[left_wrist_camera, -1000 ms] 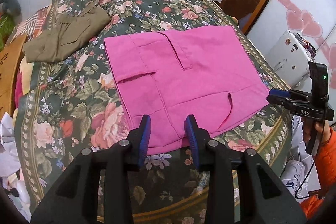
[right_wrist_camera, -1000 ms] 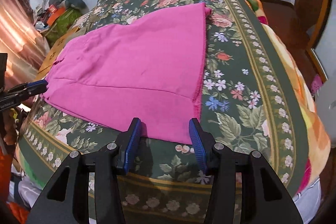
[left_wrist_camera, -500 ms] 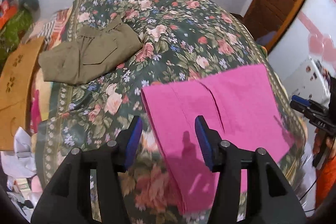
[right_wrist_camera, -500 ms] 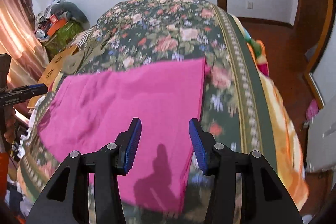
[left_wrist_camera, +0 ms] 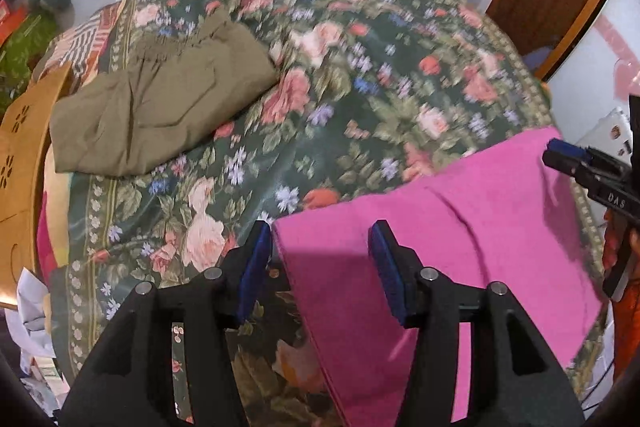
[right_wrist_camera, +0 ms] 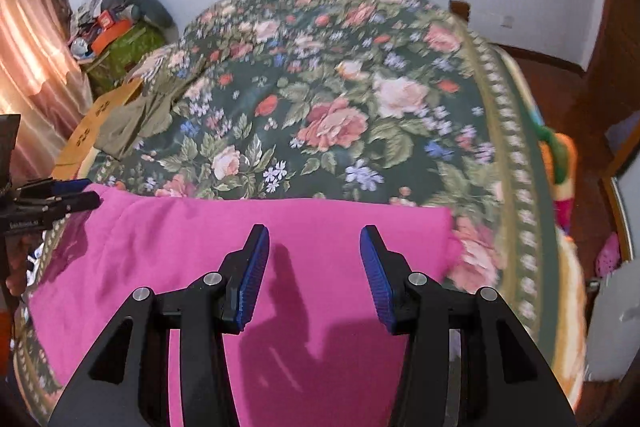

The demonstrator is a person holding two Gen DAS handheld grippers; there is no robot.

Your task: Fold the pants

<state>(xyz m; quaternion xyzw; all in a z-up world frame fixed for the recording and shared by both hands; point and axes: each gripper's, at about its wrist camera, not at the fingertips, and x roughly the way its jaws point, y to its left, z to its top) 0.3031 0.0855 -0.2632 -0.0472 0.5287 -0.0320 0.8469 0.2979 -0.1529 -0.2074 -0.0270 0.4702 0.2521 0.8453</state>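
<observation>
The pink pants (left_wrist_camera: 460, 251) are spread flat on the flowered bed (left_wrist_camera: 360, 67), under both claws; the left claw (left_wrist_camera: 318, 259) is seen half open over their left edge, holding nothing, its jaws just opened wider; the right claw (right_wrist_camera: 314, 263) is half open too, empty; both were moved up the bed since before; the pants' long side is laid across the bed.

Right gripper (right_wrist_camera: 314, 267) is hanging over the pink pants (right_wrist_camera: 200, 239), jaws standing apart, nothing between the blue pads (right_wrist_camera: 252, 275); its shadow is falling on the cloth. Pants are lying flat across the near end of the flowered bedspread (right_wrist_camera: 340, 99). Left gripper (right_wrist_camera: 56, 199) is poking in at the left edge by the pants' corner. Olive garment (right_wrist_camera: 132, 123) is lying far left on the bed.
</observation>
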